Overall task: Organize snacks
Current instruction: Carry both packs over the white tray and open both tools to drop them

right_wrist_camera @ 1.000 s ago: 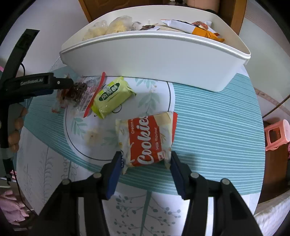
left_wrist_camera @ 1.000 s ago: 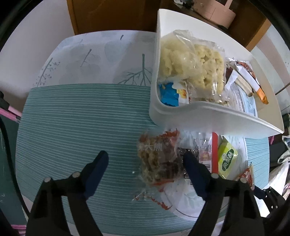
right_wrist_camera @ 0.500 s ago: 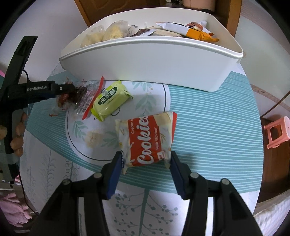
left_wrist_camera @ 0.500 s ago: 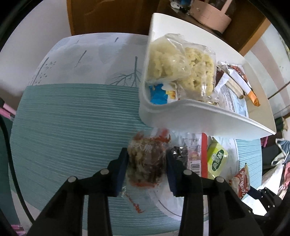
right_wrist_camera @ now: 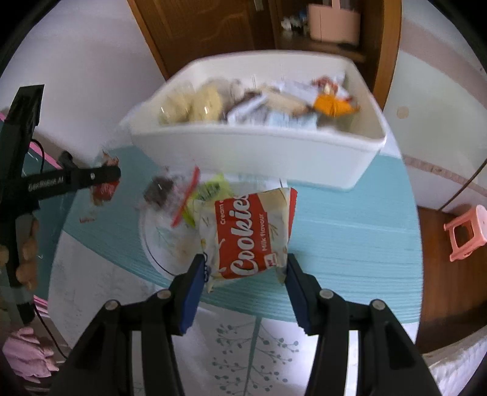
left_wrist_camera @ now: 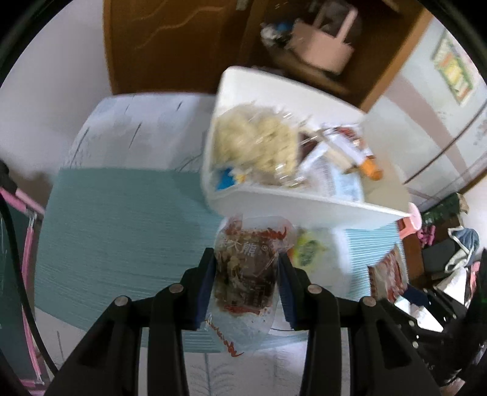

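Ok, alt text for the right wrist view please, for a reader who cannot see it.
The right gripper holds a red and cream cookies packet between its fingers over a teal striped tablecloth. Beyond it stands a white bin of snacks; at left, the left gripper holds a clear snack bag.

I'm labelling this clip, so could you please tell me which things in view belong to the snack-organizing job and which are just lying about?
Job:
- clear brown-snack packet, left gripper
- red-and-cream Cookies packet, right gripper
- green snack packet
- white plastic bin

Lying about:
- pink plastic stool
- pink basket
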Motion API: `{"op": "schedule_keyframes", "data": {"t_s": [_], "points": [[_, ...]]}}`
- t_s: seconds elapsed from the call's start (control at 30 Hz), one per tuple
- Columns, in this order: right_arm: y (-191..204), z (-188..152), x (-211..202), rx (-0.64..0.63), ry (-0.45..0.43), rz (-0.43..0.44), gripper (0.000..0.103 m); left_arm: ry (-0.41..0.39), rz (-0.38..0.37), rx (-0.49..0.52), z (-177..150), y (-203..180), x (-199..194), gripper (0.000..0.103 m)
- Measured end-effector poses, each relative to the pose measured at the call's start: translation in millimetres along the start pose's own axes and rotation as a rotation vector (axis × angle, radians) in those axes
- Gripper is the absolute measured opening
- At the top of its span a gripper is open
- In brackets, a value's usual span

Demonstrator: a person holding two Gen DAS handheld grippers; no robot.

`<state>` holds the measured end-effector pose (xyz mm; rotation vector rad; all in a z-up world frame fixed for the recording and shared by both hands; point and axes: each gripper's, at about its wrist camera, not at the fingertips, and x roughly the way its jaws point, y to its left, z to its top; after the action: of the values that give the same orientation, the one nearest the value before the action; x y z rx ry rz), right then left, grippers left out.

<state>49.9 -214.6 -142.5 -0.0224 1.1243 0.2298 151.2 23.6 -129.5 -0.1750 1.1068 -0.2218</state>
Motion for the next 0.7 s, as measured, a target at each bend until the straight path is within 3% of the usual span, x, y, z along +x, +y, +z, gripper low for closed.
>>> {"op": "schedule_keyframes", "data": {"t_s": [0.37,0.53,0.7], "points": [[0,72,-99,0.016,-0.308,-0.027,0.052,-0.164,-0.063,0.125,53,-58,-76,0.038],[-5,96,-137,0.023,-0.435,-0.05,0.052,-0.236,-0.048,0.179,84,-82,-104,0.038],[-12,121,-154,0.046,-0.506,-0.075,0.052,-0.284,-0.017,0.201,113,-101,-114,0.038]]}}
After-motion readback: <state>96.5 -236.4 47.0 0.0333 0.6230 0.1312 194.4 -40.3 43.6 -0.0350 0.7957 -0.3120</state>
